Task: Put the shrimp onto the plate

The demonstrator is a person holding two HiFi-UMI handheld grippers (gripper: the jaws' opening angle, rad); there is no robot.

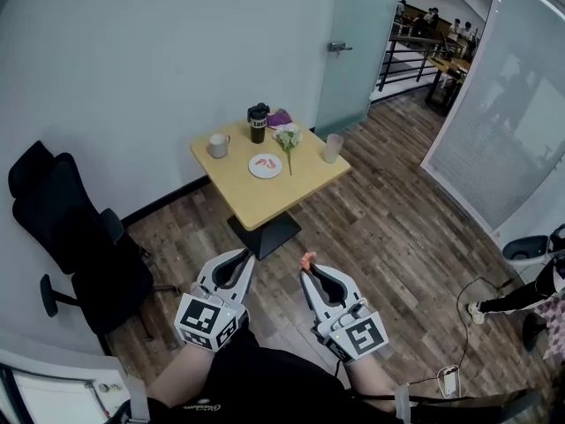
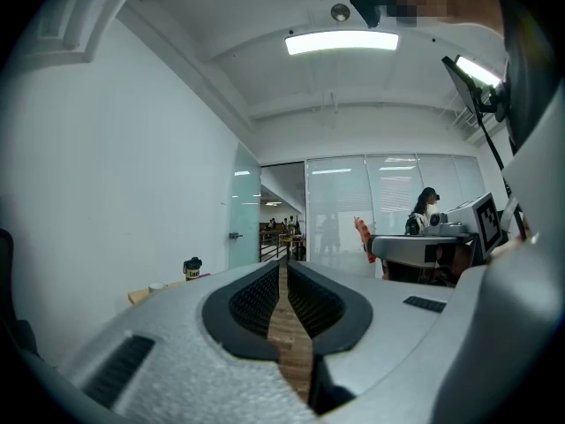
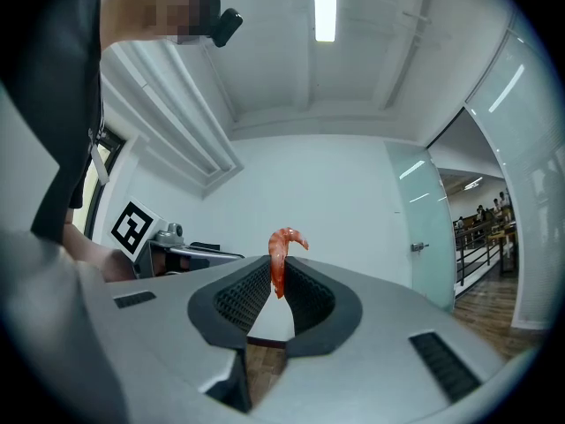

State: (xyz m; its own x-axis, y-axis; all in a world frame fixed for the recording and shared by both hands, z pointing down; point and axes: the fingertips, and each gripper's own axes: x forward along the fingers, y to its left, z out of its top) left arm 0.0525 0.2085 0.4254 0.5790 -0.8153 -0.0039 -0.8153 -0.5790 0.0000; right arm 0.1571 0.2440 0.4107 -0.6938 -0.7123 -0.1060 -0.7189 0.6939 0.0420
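Observation:
In the head view a white plate point(image 1: 265, 166) with red shrimp on it lies on a small wooden table point(image 1: 265, 197) well ahead of me. My right gripper point(image 1: 305, 268) is shut on an orange shrimp point(image 1: 306, 260), held near my body far from the table. The right gripper view shows that shrimp point(image 3: 281, 261) sticking up from between the closed jaws of the right gripper point(image 3: 277, 283). My left gripper point(image 1: 248, 256) is held beside it, shut with nothing in it; its jaws meet in the left gripper view at the left gripper point(image 2: 282, 276).
On the table stand a white mug point(image 1: 217, 146), a dark tumbler point(image 1: 257, 124), a glass point(image 1: 332, 148), flowers point(image 1: 288, 138) and a purple cloth point(image 1: 280, 117). A black office chair point(image 1: 75, 241) stands left of the table. Wood floor point(image 1: 388, 228) lies between me and the table; a glass door point(image 1: 357, 42) is behind it.

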